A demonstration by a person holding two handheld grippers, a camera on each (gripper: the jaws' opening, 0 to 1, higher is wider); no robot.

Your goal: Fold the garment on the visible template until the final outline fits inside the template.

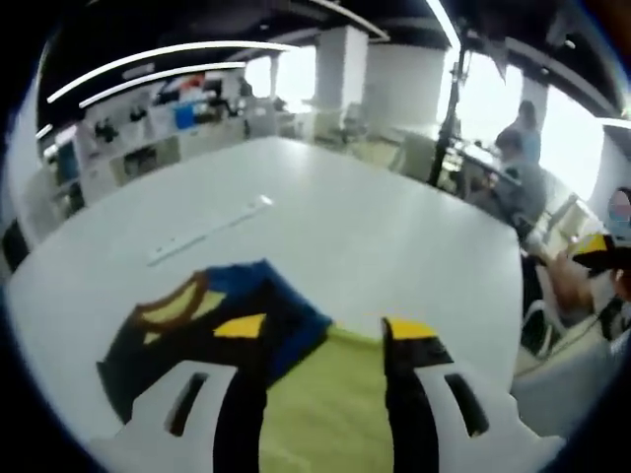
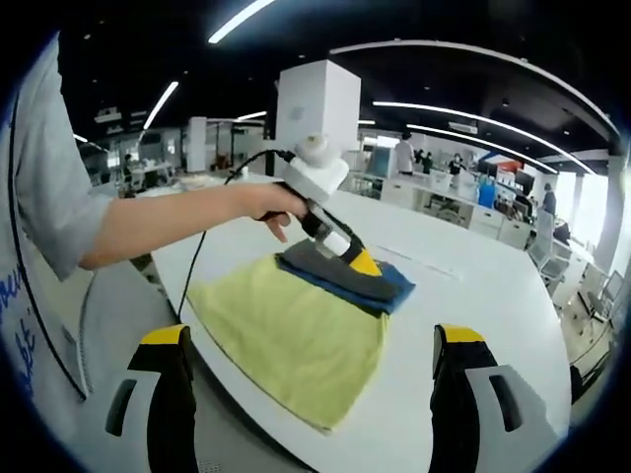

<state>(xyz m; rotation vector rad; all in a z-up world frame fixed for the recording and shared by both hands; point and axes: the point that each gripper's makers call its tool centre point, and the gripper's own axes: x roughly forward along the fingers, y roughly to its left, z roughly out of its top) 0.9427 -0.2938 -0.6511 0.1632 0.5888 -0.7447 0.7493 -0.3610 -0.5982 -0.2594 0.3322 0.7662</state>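
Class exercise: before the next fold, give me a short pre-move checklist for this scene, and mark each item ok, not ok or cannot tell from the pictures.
1. Garment lies on the yellow template: ok, though its far edge overhangs.
2. Outline fits inside the template: not ok, the blue edge hangs past the far side.
3. Left gripper in contact with the garment: ok, its tip rests on the folded pile.
4. Left gripper gripping fabric: cannot tell.
5. Right gripper open and free: ok, jaws apart, nothing between them.
6. Template flat on the table: ok.
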